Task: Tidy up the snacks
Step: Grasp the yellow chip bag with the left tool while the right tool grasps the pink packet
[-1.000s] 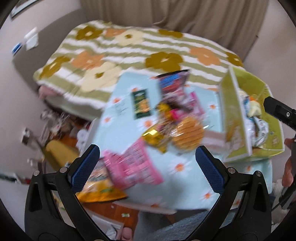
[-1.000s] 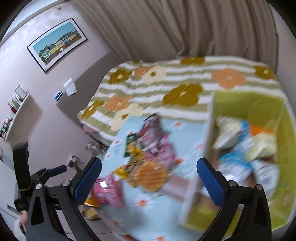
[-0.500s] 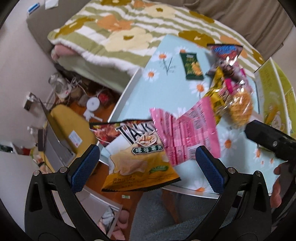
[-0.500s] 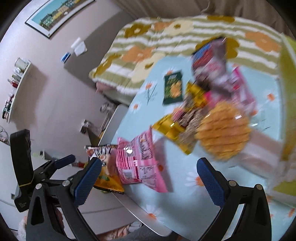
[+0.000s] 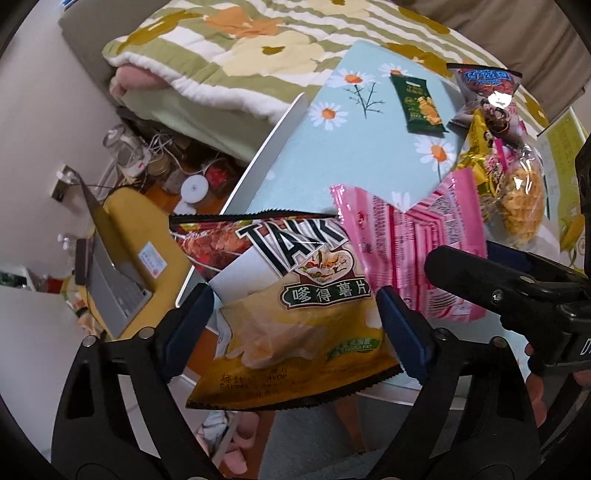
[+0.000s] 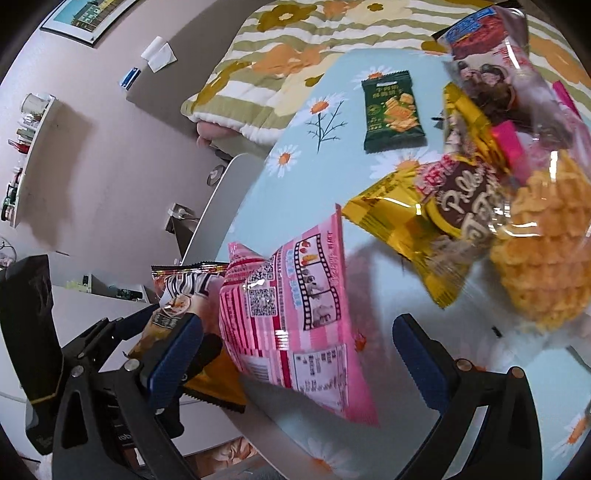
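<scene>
A yellow potato chip bag (image 5: 295,317) hangs over the table's near left edge. My left gripper (image 5: 295,325) is open, its fingers on either side of that bag. A pink snack bag (image 6: 295,317) lies beside it, between the open fingers of my right gripper (image 6: 299,354). The pink bag also shows in the left wrist view (image 5: 417,236). Further back lie a gold Pillows bag (image 6: 424,229), a clear bag of waffle snacks (image 6: 546,254), a dark green packet (image 6: 393,112) and a red-blue bag (image 6: 487,33).
The table has a light blue daisy cloth (image 5: 354,155). A bed with a flowered blanket (image 5: 240,48) stands behind. A yellow-green box (image 5: 565,140) is at the right. A laptop on a yellow stool (image 5: 118,266) and clutter lie on the floor at left.
Both grippers have moved down and closer to the table's near left corner. The chip bag now sits between my left fingers and the pink bag between my right fingers.
</scene>
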A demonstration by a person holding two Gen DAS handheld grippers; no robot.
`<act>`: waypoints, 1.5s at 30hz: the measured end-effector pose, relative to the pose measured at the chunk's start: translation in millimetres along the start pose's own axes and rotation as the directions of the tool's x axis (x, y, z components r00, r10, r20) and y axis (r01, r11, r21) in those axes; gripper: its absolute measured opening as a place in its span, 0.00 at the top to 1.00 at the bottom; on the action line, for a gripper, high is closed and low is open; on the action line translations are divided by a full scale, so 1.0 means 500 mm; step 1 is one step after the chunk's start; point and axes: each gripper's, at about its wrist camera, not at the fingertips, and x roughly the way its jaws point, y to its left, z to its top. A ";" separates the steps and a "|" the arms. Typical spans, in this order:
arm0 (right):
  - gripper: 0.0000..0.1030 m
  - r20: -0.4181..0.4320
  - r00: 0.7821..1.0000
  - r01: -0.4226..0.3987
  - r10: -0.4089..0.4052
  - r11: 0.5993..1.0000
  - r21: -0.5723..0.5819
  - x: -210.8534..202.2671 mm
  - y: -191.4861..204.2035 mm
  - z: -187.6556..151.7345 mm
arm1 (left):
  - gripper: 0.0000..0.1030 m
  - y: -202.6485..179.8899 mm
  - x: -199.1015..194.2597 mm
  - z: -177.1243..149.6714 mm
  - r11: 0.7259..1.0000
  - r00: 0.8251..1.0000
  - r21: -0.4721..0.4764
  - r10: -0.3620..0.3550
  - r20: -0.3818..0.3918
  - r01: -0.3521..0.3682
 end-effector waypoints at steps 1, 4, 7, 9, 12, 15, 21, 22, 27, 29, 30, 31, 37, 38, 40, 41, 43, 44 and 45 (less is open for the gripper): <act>0.00 -0.003 1.000 0.001 -0.001 1.000 0.000 0.004 0.001 0.001 | 0.17 0.000 0.001 0.000 1.000 1.000 0.000 0.000 -0.001 0.000; 0.01 -0.006 1.000 0.002 -0.002 1.000 -0.001 0.013 0.005 0.000 | 0.18 -0.005 0.005 0.000 1.000 1.000 0.017 0.005 0.001 -0.005; 0.01 -0.006 1.000 0.000 0.000 1.000 0.001 0.017 0.007 -0.001 | 0.20 -0.007 0.012 -0.001 0.999 1.000 0.033 0.018 0.003 -0.018; 0.00 -0.010 1.000 0.002 -0.002 1.000 0.002 0.021 0.007 -0.001 | 0.22 -0.008 0.016 -0.001 0.999 1.000 0.038 0.019 0.005 -0.019; 0.00 -0.016 1.000 0.006 -0.006 1.000 0.002 0.021 0.006 -0.004 | 0.26 -0.007 0.017 -0.001 0.999 1.000 0.047 0.015 0.007 -0.015; 0.01 -0.018 1.000 0.011 -0.011 1.000 0.002 0.022 0.007 -0.007 | 0.29 -0.006 0.019 -0.001 0.998 1.000 0.061 0.003 0.004 -0.004; 0.00 -0.027 0.999 0.023 -0.022 1.000 0.022 0.028 0.005 -0.012 | 0.33 -0.002 0.015 -0.002 0.998 1.000 0.070 -0.008 0.005 0.008; 0.00 -0.031 0.999 0.026 -0.025 0.999 0.026 0.030 0.005 -0.013 | 0.34 -0.002 0.014 -0.002 0.998 1.000 0.069 -0.011 0.004 0.010; 0.01 -0.032 0.999 0.034 -0.034 0.999 0.025 0.033 0.009 -0.010 | 0.35 0.005 0.006 -0.007 0.997 0.999 0.068 -0.037 0.011 0.036; 0.04 -0.037 0.998 0.042 -0.041 0.999 0.014 0.040 0.016 -0.006 | 0.36 0.005 0.004 -0.008 0.997 0.999 0.072 -0.038 0.013 0.037; 0.09 -0.044 0.998 0.050 -0.049 0.999 0.006 0.047 0.022 -0.003 | 0.36 0.004 0.004 -0.008 0.997 0.999 0.073 -0.038 0.014 0.037; 0.18 -0.053 0.997 0.060 -0.060 0.998 -0.004 0.051 0.025 -0.003 | 0.36 0.004 0.003 -0.008 0.997 0.999 0.071 -0.037 0.015 0.036; 0.31 -0.021 0.996 0.082 -0.083 0.995 -0.047 0.034 0.045 -0.007 | 0.37 0.013 -0.010 -0.008 0.995 0.997 0.067 -0.069 0.026 0.067; 0.31 -0.010 0.997 0.074 -0.074 0.996 -0.044 0.023 0.048 -0.009 | 0.37 0.016 -0.019 -0.009 0.995 0.996 0.068 -0.080 0.040 0.077; 0.32 0.012 0.998 0.067 -0.066 0.997 -0.042 0.004 0.054 -0.009 | 0.37 0.017 -0.030 -0.008 0.994 0.995 0.073 -0.085 0.049 0.081; 0.32 0.024 0.998 0.065 -0.064 0.997 -0.042 -0.006 0.057 -0.009 | 0.37 0.019 -0.039 -0.008 0.994 0.994 0.073 -0.088 0.059 0.084; 0.32 0.052 0.997 0.067 -0.064 0.997 -0.048 -0.032 0.066 -0.010 | 0.37 0.021 -0.053 -0.007 0.993 0.993 0.075 -0.094 0.073 0.089; 0.32 0.066 0.996 0.070 -0.066 0.996 -0.050 -0.045 0.068 -0.014 | 0.37 0.021 -0.065 -0.005 0.993 0.992 0.078 -0.097 0.085 0.091; 0.32 0.080 0.994 0.073 -0.068 0.996 -0.051 -0.057 0.073 -0.014 | 0.37 0.021 -0.074 -0.004 0.993 0.990 0.080 -0.100 0.096 0.092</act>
